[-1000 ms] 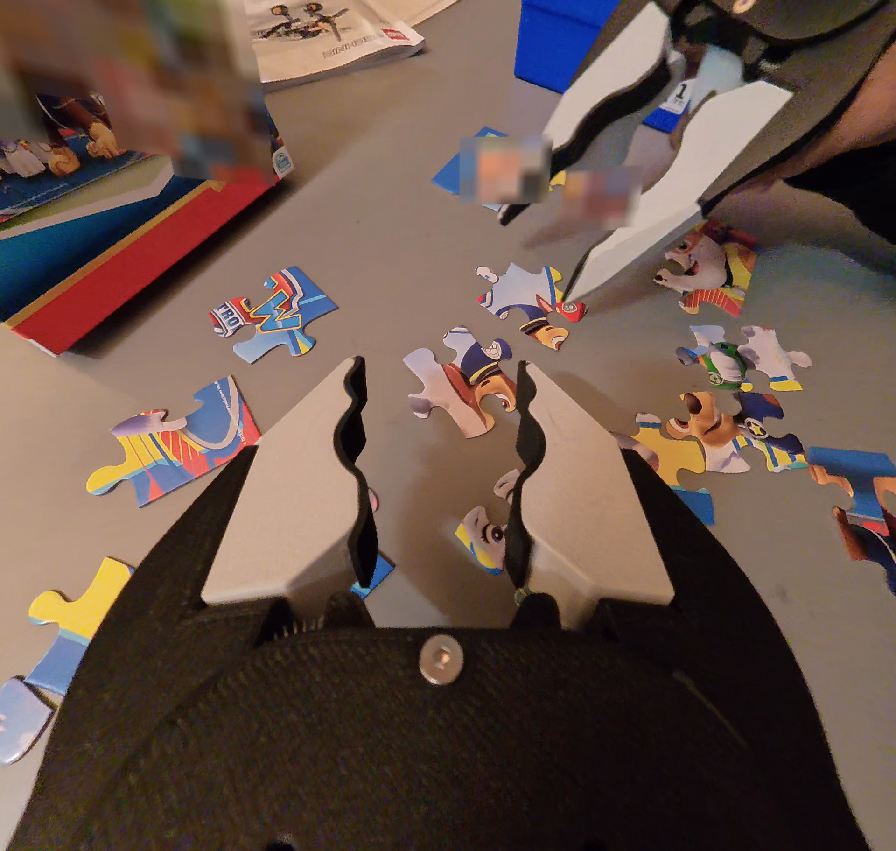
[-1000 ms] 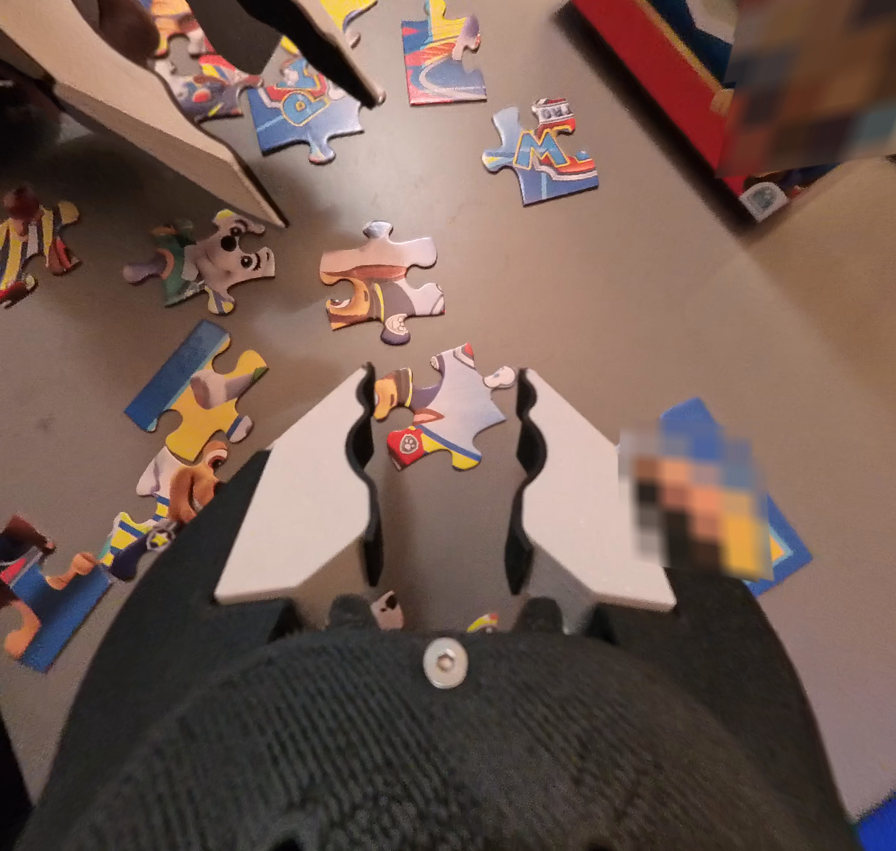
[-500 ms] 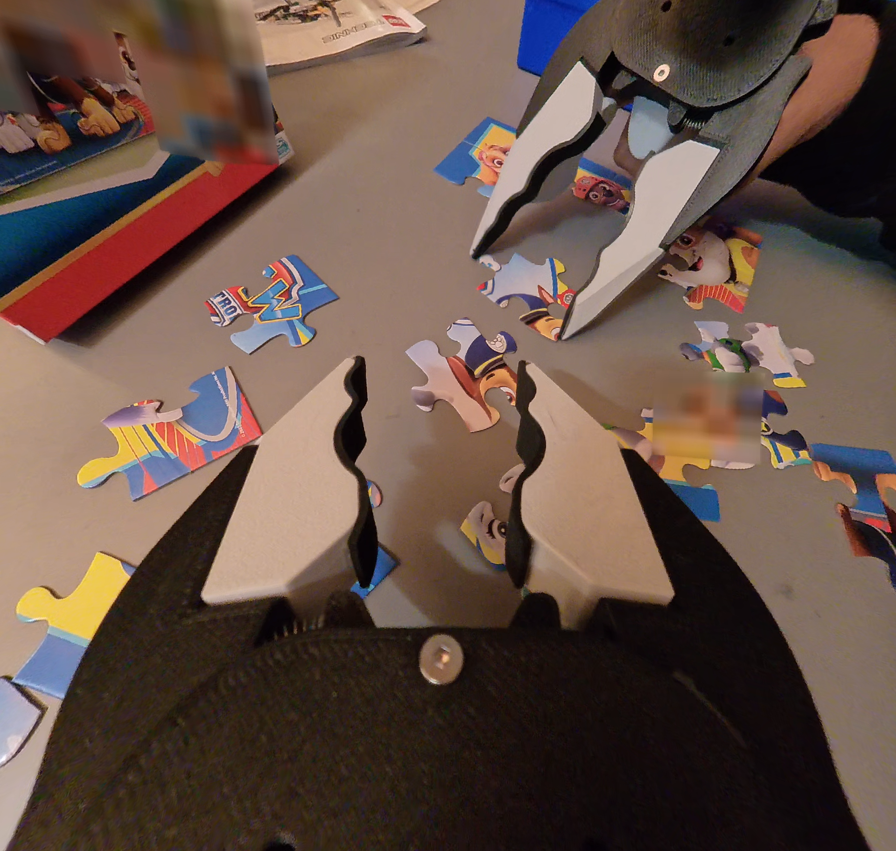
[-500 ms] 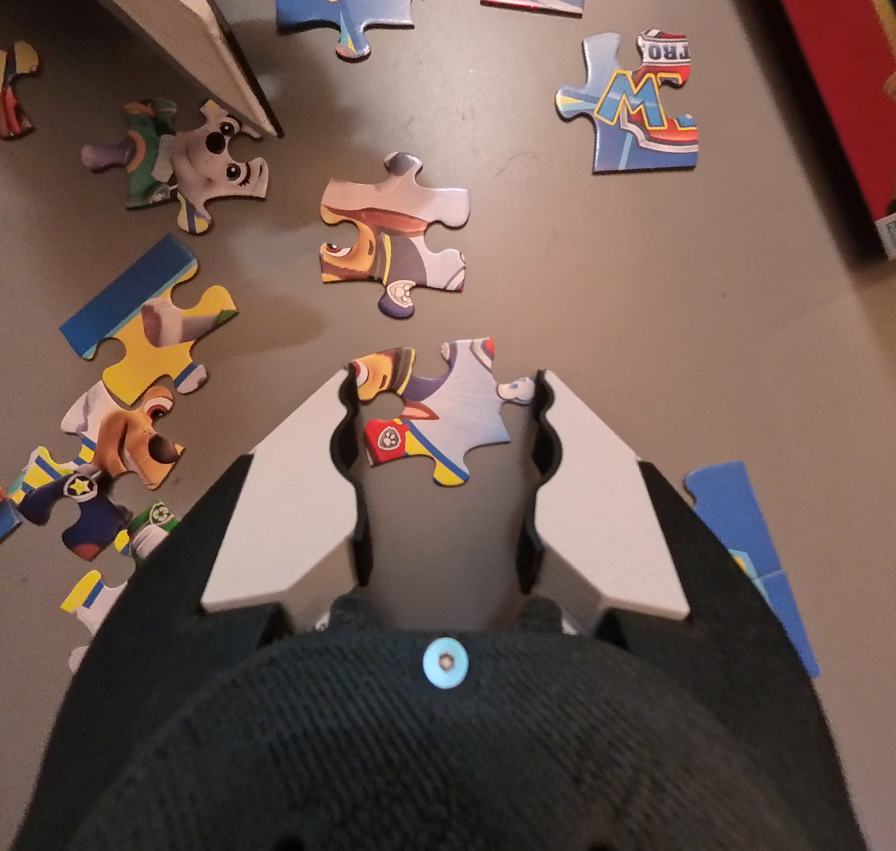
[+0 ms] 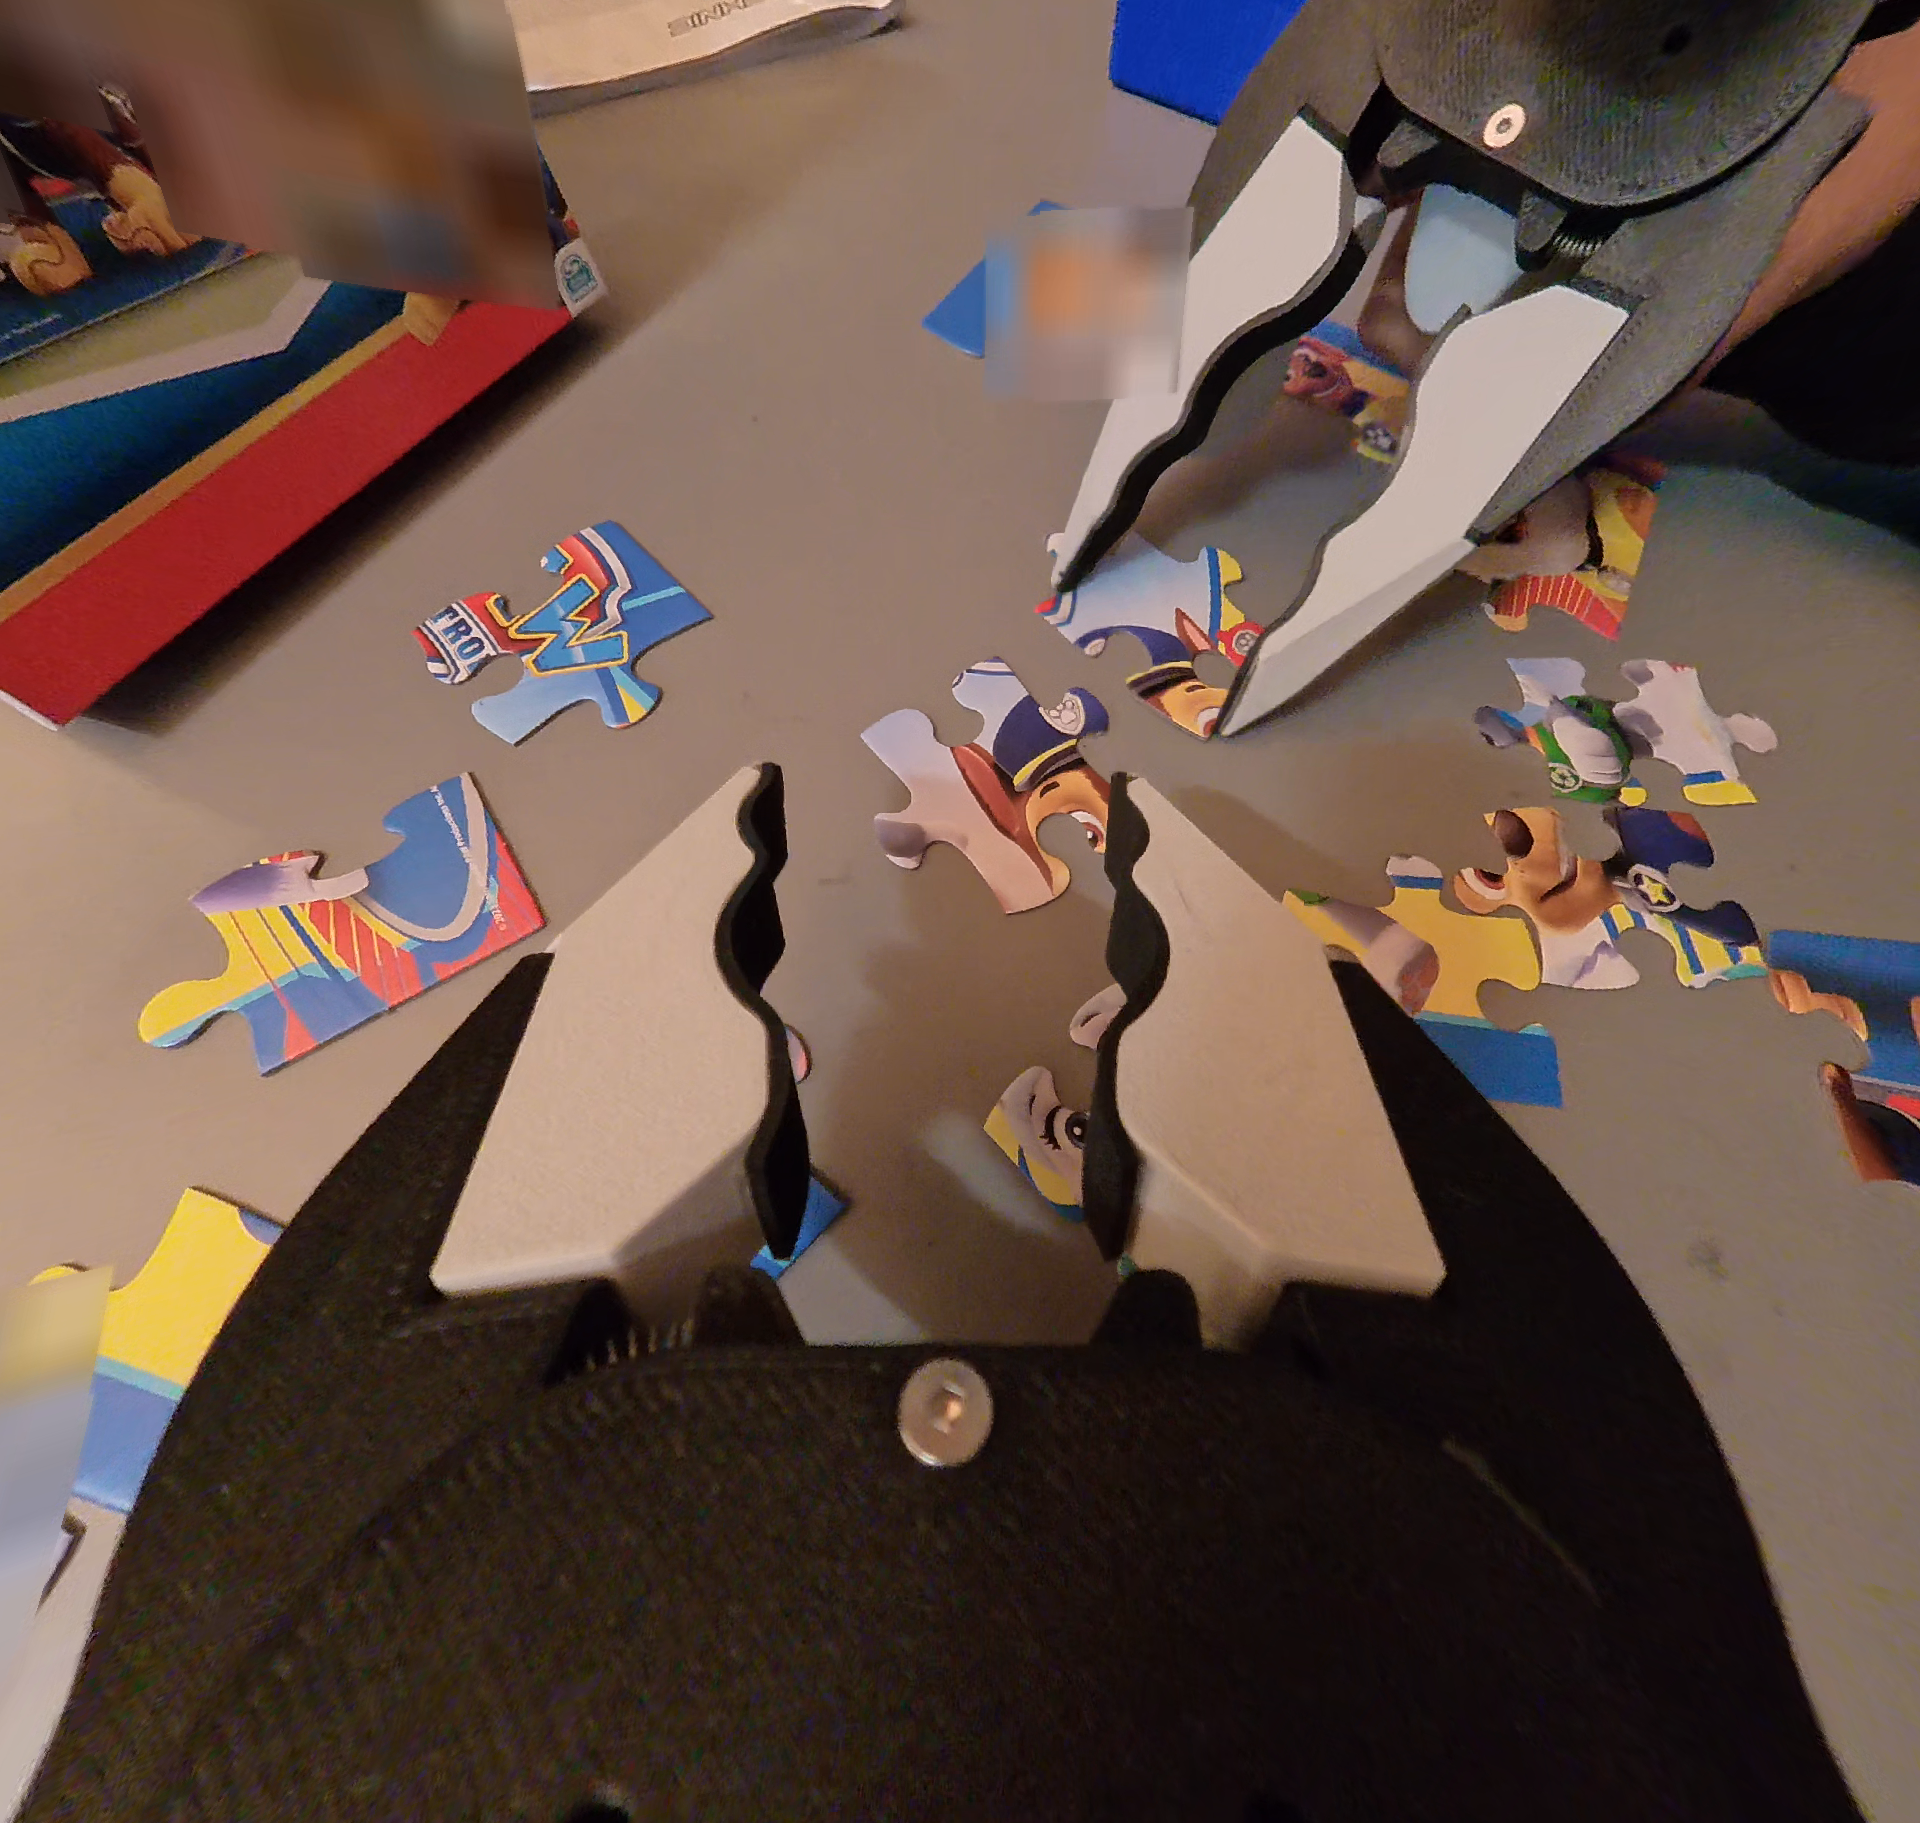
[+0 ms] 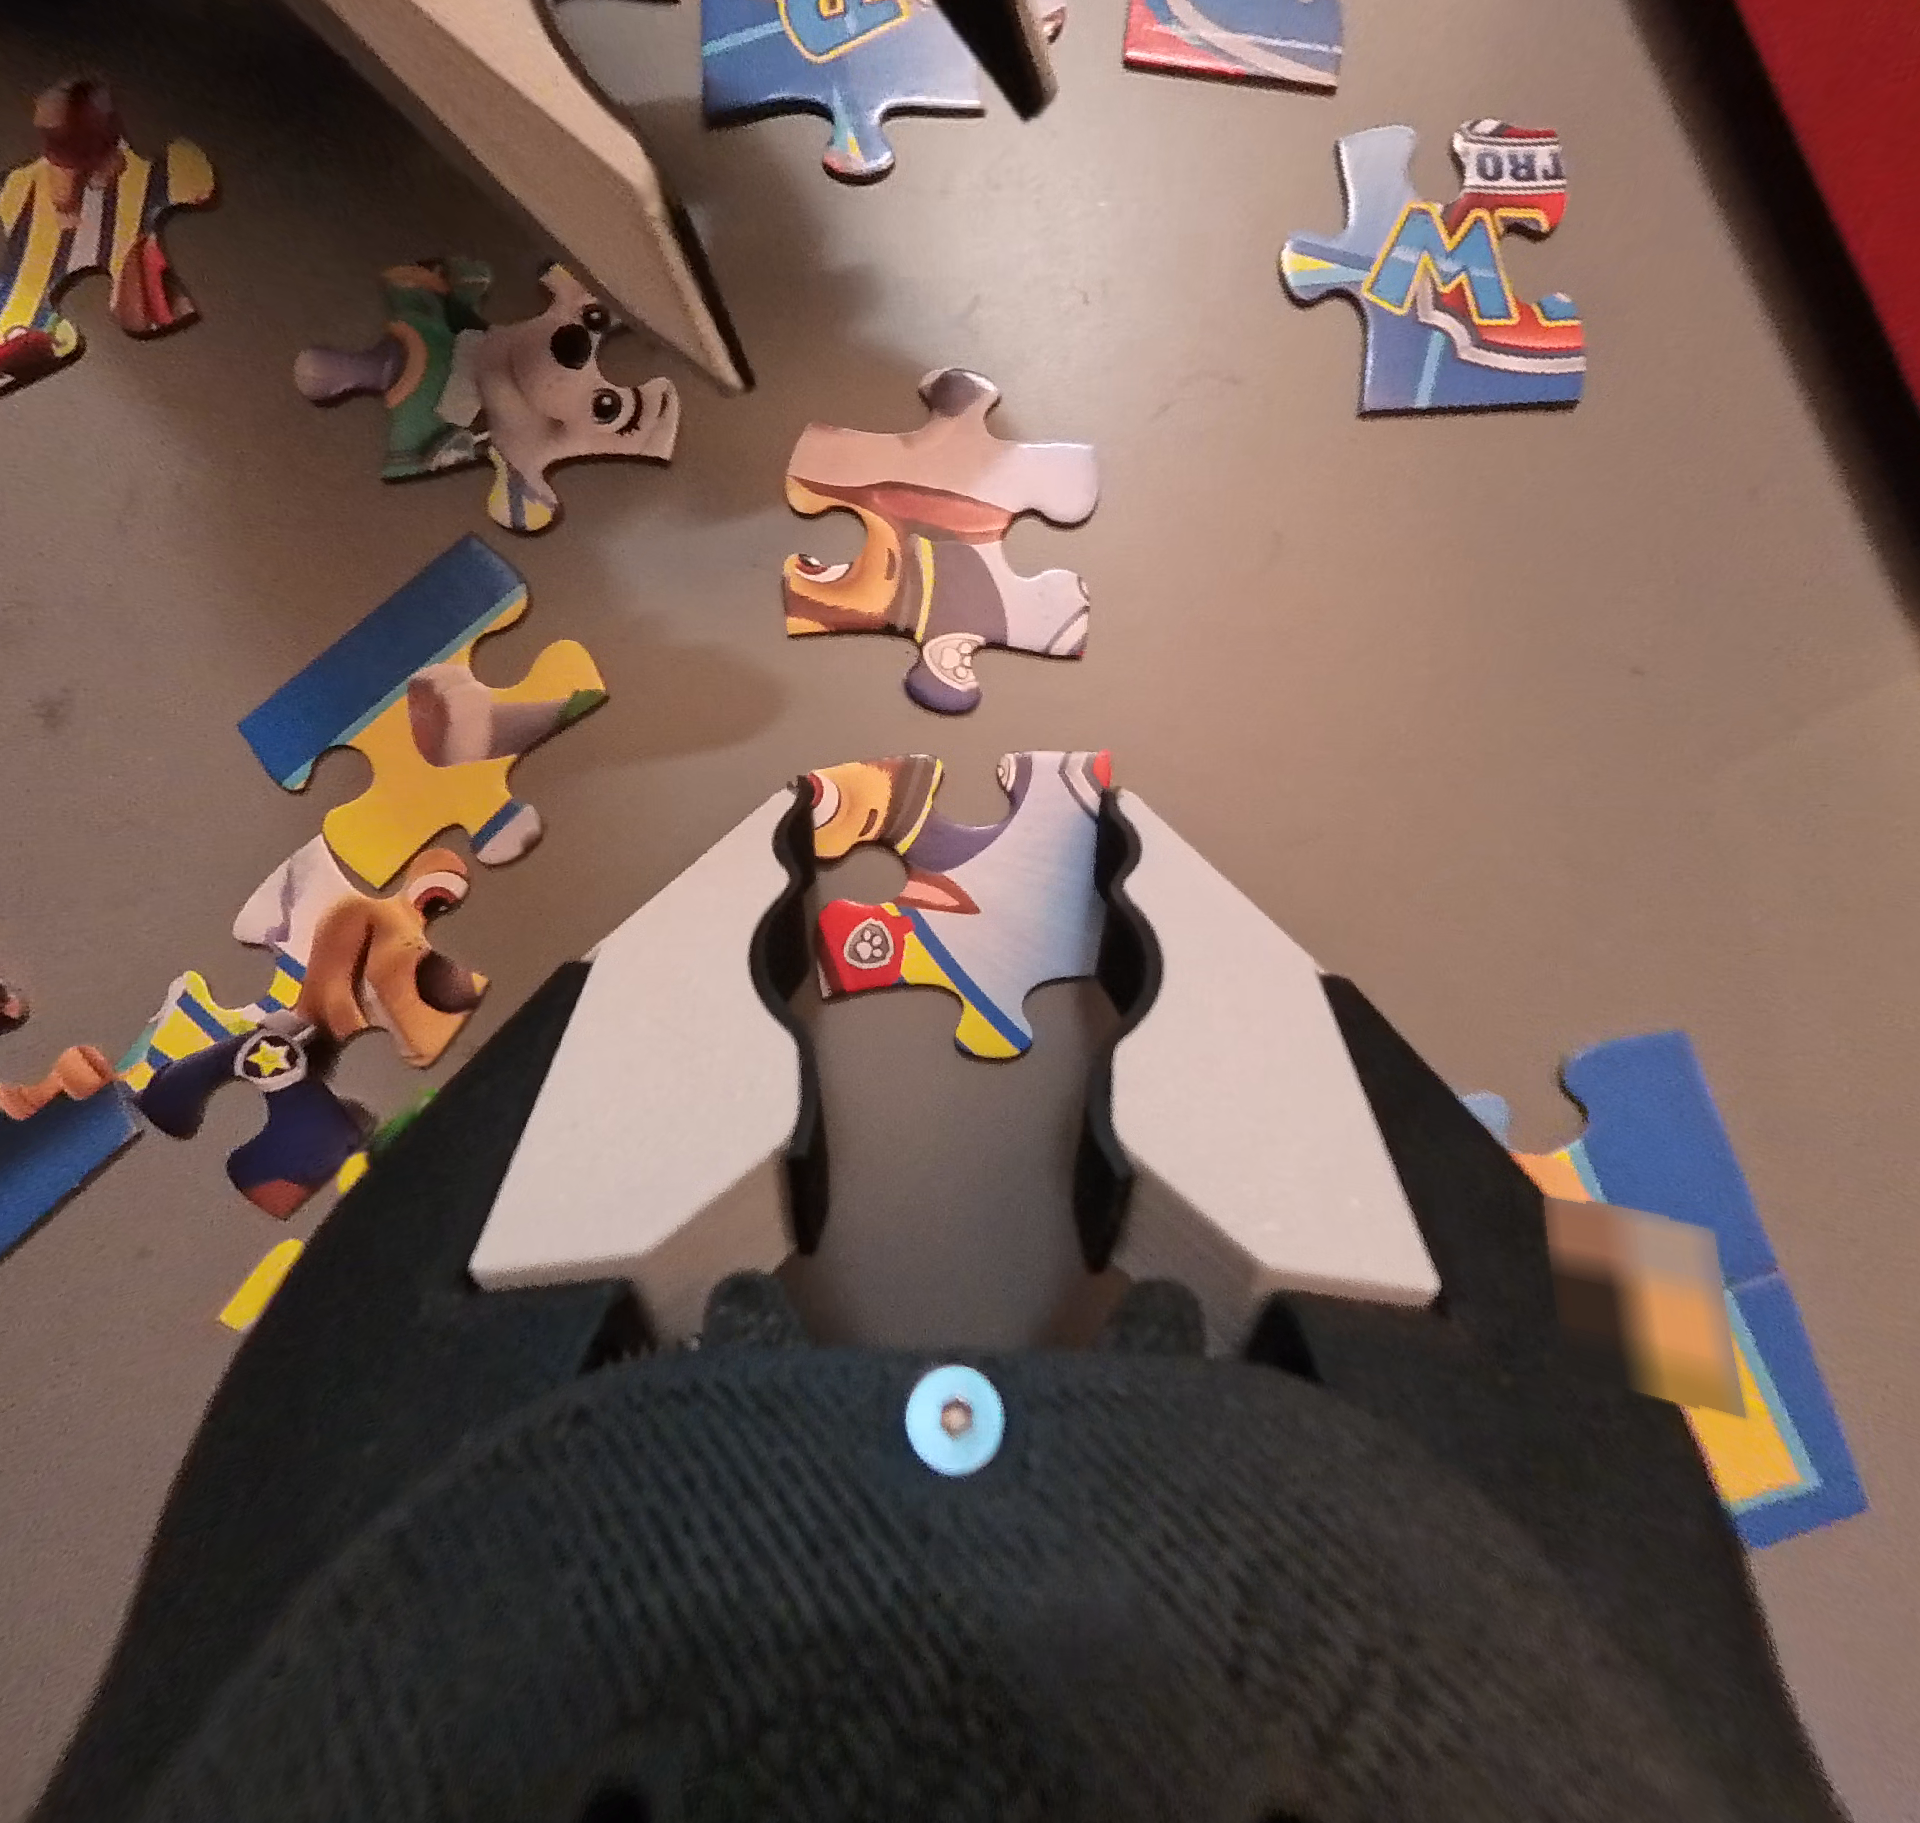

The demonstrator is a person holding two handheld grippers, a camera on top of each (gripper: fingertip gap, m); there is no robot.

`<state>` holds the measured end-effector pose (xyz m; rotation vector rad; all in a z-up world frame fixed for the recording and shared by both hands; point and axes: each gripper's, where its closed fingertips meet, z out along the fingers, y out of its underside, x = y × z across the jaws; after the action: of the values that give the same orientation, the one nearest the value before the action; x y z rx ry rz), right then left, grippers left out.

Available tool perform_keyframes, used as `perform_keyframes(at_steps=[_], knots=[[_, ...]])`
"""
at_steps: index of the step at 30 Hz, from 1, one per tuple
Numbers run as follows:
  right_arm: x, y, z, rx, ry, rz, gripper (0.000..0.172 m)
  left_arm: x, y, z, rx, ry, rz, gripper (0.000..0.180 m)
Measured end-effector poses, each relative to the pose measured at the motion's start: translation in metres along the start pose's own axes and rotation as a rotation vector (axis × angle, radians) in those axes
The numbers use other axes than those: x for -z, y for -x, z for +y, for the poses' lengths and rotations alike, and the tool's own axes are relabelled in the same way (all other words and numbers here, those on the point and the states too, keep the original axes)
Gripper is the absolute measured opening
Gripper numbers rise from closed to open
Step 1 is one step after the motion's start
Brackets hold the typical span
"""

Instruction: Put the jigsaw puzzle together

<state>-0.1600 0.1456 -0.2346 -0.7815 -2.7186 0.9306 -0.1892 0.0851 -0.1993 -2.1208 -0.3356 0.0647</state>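
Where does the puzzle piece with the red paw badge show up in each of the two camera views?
Left wrist view: puzzle piece with the red paw badge lies upper right of centre, between the right gripper's fingertips.
Right wrist view: the piece sits at centre, between that view's own fingers.
Shared landmark: the police-cap pup piece, just beyond it.

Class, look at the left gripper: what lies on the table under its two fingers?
Under the left gripper lie a white pup-face puzzle piece and a blue piece corner; both are mostly covered by the fingers.
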Motion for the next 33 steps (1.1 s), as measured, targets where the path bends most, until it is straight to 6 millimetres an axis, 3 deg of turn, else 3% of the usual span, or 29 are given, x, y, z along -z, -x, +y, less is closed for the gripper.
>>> perform_keyframes(at_steps=[13,22,27,33], knots=[[-0.006,0.005,-0.016,-0.001,-0.048,0.003,0.048,-0.015,-0.008,0.024,-0.056,0.156,-0.009,0.060],[-0.013,0.010,-0.018,0.004,0.001,0.019,0.054,-0.017,-0.014,0.032,-0.051,0.195,0.024,0.050],[-0.011,0.017,-0.020,0.003,-0.001,0.006,0.053,-0.018,-0.007,0.033,-0.039,0.202,-0.022,0.037],[-0.002,0.000,-0.018,-0.039,-0.020,0.078,0.045,-0.017,-0.009,0.033,-0.033,0.203,-0.018,0.036]])
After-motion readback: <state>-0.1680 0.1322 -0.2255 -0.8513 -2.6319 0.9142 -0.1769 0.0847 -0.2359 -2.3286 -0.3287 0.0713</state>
